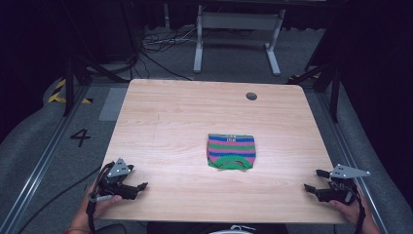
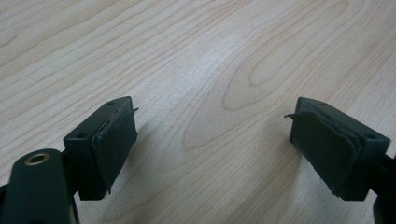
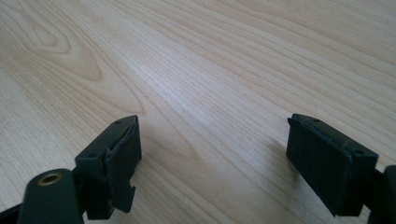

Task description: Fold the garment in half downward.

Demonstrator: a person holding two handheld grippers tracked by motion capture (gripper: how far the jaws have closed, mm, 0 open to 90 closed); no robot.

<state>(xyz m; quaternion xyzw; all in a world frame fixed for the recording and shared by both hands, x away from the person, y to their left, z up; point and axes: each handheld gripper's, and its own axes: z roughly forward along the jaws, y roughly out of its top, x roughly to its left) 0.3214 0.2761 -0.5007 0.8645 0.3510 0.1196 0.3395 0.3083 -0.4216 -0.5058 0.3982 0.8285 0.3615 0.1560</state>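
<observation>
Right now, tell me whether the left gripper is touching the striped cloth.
Apart. In the high view the left gripper sits at the table's near left edge, bare wood between it and the striped cloth.

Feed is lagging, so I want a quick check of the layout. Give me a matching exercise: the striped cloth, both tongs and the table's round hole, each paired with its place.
Things:
1. striped cloth
2. left tongs
3. right tongs
4. round hole

Places:
A. near right edge of the table, open
B. far side, right of centre
C. near left corner, open
D. folded flat, right of the table's middle

Pairs: 1-D, 2-C, 3-A, 4-B
</observation>
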